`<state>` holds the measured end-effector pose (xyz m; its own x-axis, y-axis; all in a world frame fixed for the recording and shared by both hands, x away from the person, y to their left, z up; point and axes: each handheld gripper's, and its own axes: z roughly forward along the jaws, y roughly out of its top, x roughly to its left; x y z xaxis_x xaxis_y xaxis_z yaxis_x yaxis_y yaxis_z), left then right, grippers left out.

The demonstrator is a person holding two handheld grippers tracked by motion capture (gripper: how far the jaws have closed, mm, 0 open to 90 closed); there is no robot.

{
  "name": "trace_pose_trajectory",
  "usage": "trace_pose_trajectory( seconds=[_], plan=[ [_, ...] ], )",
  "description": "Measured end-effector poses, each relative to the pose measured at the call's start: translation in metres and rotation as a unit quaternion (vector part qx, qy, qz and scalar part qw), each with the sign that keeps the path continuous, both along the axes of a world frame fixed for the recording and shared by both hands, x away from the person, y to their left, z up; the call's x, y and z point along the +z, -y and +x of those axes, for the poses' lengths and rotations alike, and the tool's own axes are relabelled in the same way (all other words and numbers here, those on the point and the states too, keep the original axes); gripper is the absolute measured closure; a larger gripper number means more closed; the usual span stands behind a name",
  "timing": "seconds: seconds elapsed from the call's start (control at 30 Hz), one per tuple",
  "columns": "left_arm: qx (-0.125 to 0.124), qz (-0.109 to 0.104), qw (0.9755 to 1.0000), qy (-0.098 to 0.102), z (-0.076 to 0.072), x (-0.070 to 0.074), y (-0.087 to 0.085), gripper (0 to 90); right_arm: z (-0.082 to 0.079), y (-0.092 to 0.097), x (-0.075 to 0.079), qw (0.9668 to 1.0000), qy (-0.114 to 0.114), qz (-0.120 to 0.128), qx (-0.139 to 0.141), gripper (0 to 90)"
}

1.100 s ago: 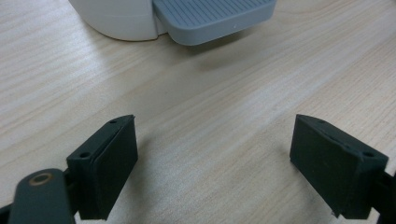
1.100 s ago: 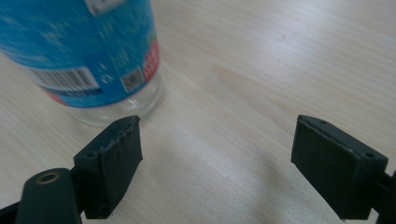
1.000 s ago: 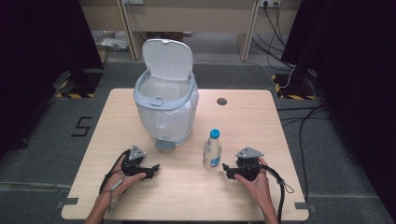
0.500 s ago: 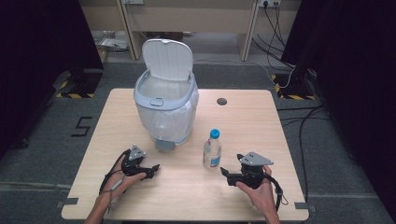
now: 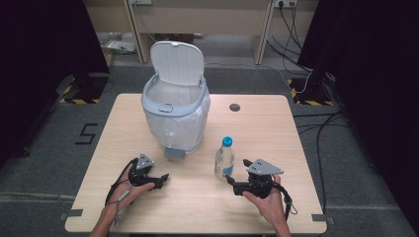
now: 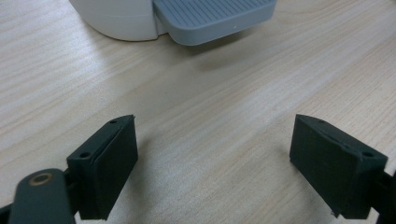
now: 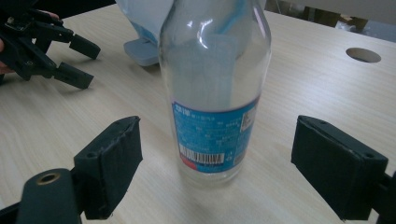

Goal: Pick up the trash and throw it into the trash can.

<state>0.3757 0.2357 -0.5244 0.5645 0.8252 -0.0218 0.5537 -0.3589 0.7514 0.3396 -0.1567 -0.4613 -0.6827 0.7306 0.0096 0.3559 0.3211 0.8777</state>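
Lab recording bay: black curtains [image 5: 39, 59], hazard-taped stand feet [image 5: 79, 100], floor cables [image 5: 316, 131].

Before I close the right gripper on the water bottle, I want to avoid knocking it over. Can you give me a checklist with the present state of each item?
1. Right gripper open: ok, jaws wide apart.
2. Water bottle between the jaws: ok, centred in the right gripper view, not yet touched.
3. Bottle upright, blue cap on: ok.
4. Pedal bin lid up: ok, it stands open.
5. Left gripper out of the way: ok, open and empty, near the bin's pedal.
6. Bottle's contents: cannot tell.
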Motion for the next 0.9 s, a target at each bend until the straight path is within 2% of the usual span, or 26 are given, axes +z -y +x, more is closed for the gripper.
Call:
trace_pose_trajectory(
  seconds=[0.5,0.63,0.8,0.9],
  plan=[
    [0.0,0.0,1.0,0.0,0.0,0.0,0.0,13.9,0.022,-0.019,-0.008,0.9998,0.013,0.011,0.006,17.1],
    [0.0,0.0,1.0,0.0,0.0,0.0,0.0,13.9,0.026,-0.022,-0.01,0.9996,0.019,0.017,0.008,19.2],
    [0.0,-0.001,1.0,0.0,0.0,0.0,0.0,13.9,0.031,-0.024,-0.013,0.9996,0.015,0.023,0.011,21.2],
    [0.001,-0.001,1.0,0.0,0.0,0.0,0.0,13.9,0.034,-0.025,-0.016,0.9993,0.019,0.026,0.017,27.5]
  ],
)
